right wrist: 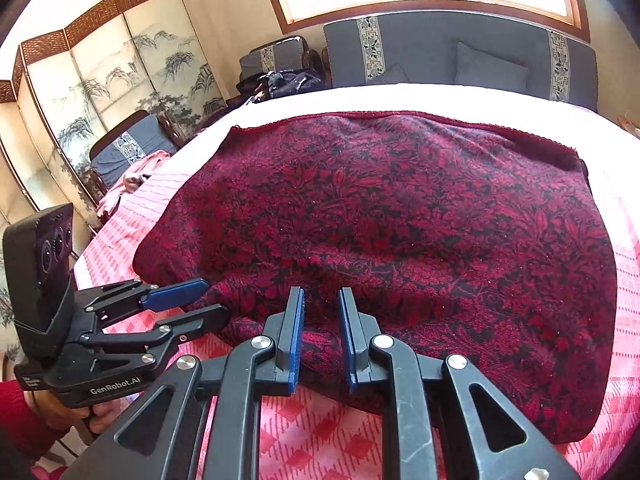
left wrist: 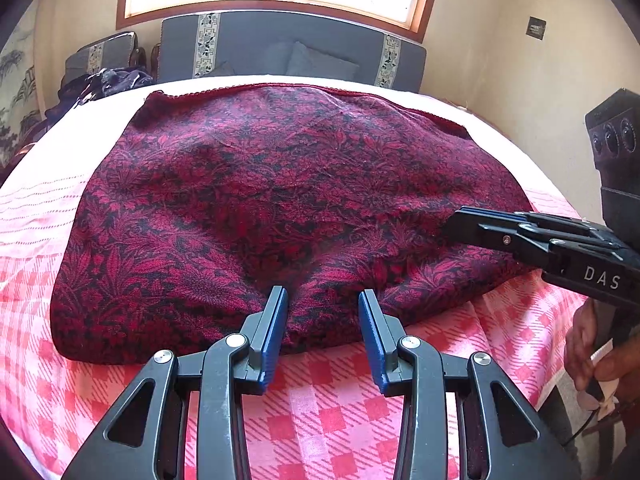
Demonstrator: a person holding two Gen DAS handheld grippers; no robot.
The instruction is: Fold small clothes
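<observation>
A dark red floral garment [left wrist: 280,200] lies spread flat on a bed with a pink checked bedspread [left wrist: 320,412]; it also shows in the right wrist view [right wrist: 400,220]. My left gripper [left wrist: 323,300] is open, its jaws standing either side of the garment's near edge, with a fold of cloth rising between them. It also shows in the right wrist view [right wrist: 208,298]. My right gripper [right wrist: 320,300] is open at the garment's near edge, cloth between its jaws. From the left wrist view it [left wrist: 460,222] reaches in from the right over the garment.
A grey headboard [left wrist: 288,48] with cushions stands behind the bed under a bright window. A painted folding screen [right wrist: 100,92] and a chair with pink clothes [right wrist: 132,176] stand to the left. Dark clothes [left wrist: 104,84] are piled at the bed's far left.
</observation>
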